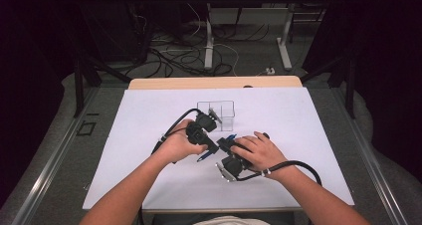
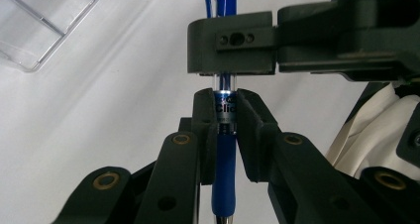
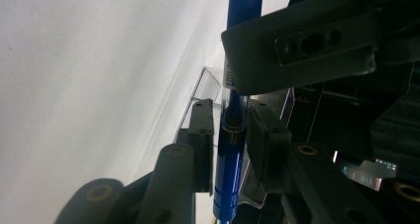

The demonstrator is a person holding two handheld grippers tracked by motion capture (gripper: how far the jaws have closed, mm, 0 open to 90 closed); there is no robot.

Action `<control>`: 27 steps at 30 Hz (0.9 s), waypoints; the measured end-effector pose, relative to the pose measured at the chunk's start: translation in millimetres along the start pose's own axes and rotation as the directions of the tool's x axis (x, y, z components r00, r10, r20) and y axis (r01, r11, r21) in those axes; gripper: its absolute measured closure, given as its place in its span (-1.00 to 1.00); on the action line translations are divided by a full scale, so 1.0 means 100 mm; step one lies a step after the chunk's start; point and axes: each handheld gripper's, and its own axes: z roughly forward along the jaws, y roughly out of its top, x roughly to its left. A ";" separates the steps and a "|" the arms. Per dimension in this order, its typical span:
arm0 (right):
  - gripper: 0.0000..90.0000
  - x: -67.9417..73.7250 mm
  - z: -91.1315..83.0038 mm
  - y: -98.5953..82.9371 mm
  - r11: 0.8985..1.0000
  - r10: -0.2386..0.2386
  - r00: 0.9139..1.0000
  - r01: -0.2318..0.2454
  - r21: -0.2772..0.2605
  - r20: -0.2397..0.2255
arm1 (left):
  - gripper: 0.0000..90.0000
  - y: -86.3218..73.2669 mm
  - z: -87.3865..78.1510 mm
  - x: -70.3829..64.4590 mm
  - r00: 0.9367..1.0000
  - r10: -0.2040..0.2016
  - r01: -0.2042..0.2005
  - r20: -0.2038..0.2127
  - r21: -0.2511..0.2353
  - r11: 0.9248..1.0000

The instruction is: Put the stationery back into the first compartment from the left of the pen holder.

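Note:
A blue click pen [image 1: 203, 157] is held level above the white sheet, with both grippers clamped on it. My left gripper [image 1: 213, 148] comes in from the left and my right gripper [image 1: 225, 143] from the right, their tips almost touching. In the left gripper view the pen [image 2: 225, 135] runs up between the pads of my left gripper [image 2: 227, 102], and the right gripper [image 2: 225, 45] grips it just beyond, near the clip. In the right gripper view the pen [image 3: 229, 159] sits in my right gripper [image 3: 230, 115], and the left gripper [image 3: 237, 50] crosses it higher up.
A clear plastic divided box [image 1: 216, 109] stands on the white sheet [image 1: 149, 135] just behind the grippers; it shows as the box [image 2: 34, 21] at top left and the box [image 3: 205, 90] behind the jaws. Cables trail from both grippers. The wooden table edge [image 1: 214, 82] lies beyond.

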 end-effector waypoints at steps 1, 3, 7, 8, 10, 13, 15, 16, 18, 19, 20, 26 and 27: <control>0.71 0.00 0.00 0.01 1.000 -0.012 1.000 0.012 0.001 0.000 | 0.76 0.00 0.00 0.00 1.000 0.001 -0.001 0.002 0.000 1.000; 0.71 0.00 0.00 0.02 1.000 -0.024 1.000 0.024 0.004 0.000 | 0.76 0.00 0.01 0.00 1.000 -0.001 0.001 0.001 0.003 1.000; 0.74 0.01 0.01 0.02 0.999 -0.040 0.999 0.040 0.010 0.006 | 0.76 -0.02 0.02 0.01 1.000 -0.004 0.004 0.002 -0.001 1.000; 0.75 0.01 0.01 0.02 0.999 -0.042 0.999 0.042 0.009 0.009 | 0.76 -0.02 0.03 0.01 1.000 -0.014 0.014 0.002 -0.011 1.000; 0.76 0.01 0.02 0.03 0.999 -0.039 0.999 0.039 0.008 0.014 | 0.76 -0.03 0.04 0.01 1.000 -0.017 0.017 0.004 -0.011 1.000; 0.76 0.01 0.04 0.03 1.000 -0.029 0.999 0.029 0.005 0.014 | 0.69 -0.04 0.04 0.02 1.000 -0.026 0.026 0.010 -0.019 0.999; 0.76 0.01 0.04 0.03 1.000 -0.025 1.000 0.025 0.009 0.012 | 0.64 -0.06 0.03 0.03 0.999 -0.029 0.029 0.014 -0.030 0.999; 0.76 0.01 0.04 0.02 1.000 -0.027 1.000 0.027 0.010 0.007 | 0.58 -0.07 0.02 0.04 0.999 -0.034 0.034 0.013 -0.036 0.999; 0.76 0.00 0.05 0.01 1.000 -0.010 1.000 0.010 0.012 0.012 | 0.48 -0.10 0.00 0.05 0.999 -0.046 0.047 0.016 -0.051 0.998; 0.76 0.00 0.05 0.01 1.000 -0.010 1.000 0.010 0.012 0.012 | 0.48 -0.12 -0.01 0.07 0.998 -0.053 0.055 0.021 -0.060 0.997; 0.76 0.00 0.04 0.00 1.000 -0.011 1.000 0.011 0.016 0.005 | 0.39 -0.14 -0.02 0.08 0.998 -0.056 0.058 0.021 -0.075 0.996; 0.76 0.01 0.05 -0.01 1.000 0.014 1.000 -0.014 0.023 -0.003 | 0.23 -0.30 -0.09 0.19 0.997 -0.083 0.083 0.009 -0.170 0.982; 0.76 0.00 0.05 -0.01 1.000 0.011 1.000 -0.011 0.022 -0.001 | 0.20 -0.32 -0.09 0.20 0.994 -0.104 0.105 0.015 -0.192 0.976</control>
